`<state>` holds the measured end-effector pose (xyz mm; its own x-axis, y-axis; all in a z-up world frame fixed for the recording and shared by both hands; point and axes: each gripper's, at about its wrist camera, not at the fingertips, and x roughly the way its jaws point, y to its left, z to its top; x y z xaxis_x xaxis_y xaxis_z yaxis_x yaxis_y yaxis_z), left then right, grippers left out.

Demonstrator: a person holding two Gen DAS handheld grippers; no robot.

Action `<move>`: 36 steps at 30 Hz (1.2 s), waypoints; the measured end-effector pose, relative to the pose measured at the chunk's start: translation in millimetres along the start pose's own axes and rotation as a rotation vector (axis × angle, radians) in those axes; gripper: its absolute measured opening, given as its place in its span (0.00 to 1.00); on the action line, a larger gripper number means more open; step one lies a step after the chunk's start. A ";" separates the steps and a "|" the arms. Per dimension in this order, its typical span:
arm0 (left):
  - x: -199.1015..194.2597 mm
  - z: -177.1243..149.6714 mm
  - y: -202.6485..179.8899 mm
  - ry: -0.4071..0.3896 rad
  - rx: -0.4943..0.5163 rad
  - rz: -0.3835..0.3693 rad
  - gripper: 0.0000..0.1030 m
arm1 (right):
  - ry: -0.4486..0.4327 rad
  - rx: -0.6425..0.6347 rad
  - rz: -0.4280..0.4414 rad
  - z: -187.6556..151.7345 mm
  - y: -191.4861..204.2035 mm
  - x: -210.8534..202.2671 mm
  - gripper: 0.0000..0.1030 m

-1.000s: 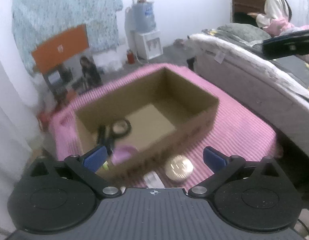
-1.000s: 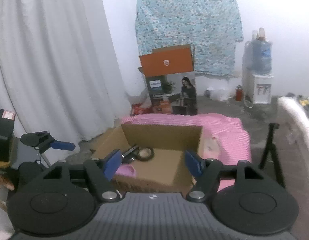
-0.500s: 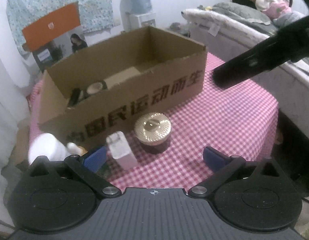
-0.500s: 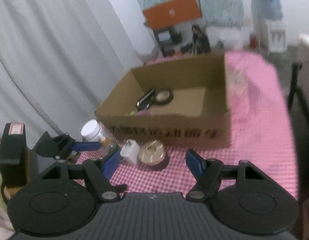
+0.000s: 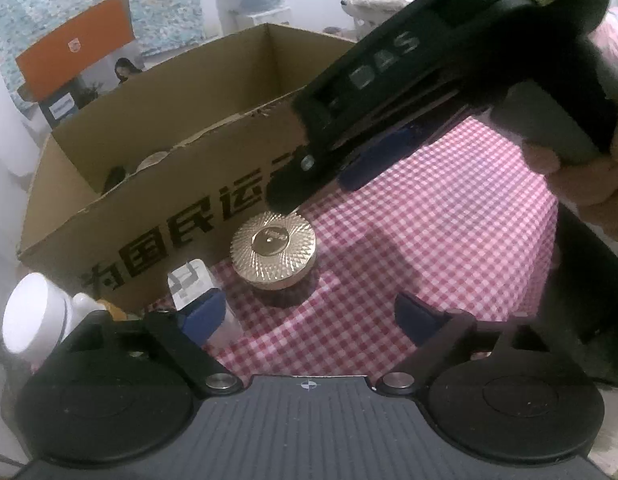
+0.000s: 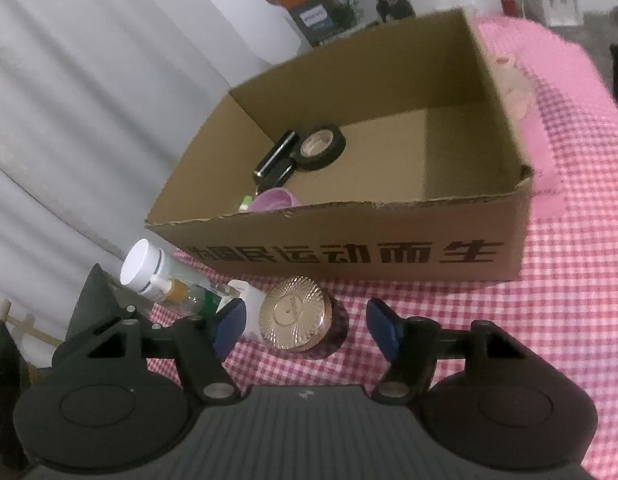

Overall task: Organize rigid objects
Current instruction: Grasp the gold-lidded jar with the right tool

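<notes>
A round jar with a gold ribbed lid [image 5: 273, 253] stands on the pink checked cloth in front of a cardboard box [image 5: 157, 216]. My right gripper [image 6: 307, 326] is open and low, its jaws on either side of the gold jar [image 6: 295, 318]. My left gripper [image 5: 309, 314] is open and empty, just short of the jar. A small white box [image 5: 189, 284] stands left of the jar, by my left fingertip. The box [image 6: 389, 236] holds a black tape roll [image 6: 319, 147], a black case [image 6: 275, 158] and a purple item [image 6: 273, 201].
A white-capped jar [image 6: 143, 266] and a pump bottle [image 6: 177, 290] lie at the table's left edge. The right gripper's body [image 5: 409, 80] crosses the left wrist view above the jar. A grey curtain hangs to the left; a bed lies to the right.
Both grippers have come down and closer to the table. The right gripper has moved in over the gold jar, which now sits between its open jaws.
</notes>
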<state>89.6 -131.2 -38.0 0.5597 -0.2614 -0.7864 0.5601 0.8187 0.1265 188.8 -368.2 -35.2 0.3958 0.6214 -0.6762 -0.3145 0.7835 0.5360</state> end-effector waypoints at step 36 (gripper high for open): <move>27.4 25.1 -20.2 0.002 0.073 -0.164 0.80 | 0.138 0.130 0.018 2.9 -44.0 13.2 0.53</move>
<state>109.0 -167.8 -46.9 0.4564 -0.3870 -0.8012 0.6863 0.7262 0.0401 210.3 -394.5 -66.2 0.2662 0.6362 -0.7241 -0.2031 0.7714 0.6031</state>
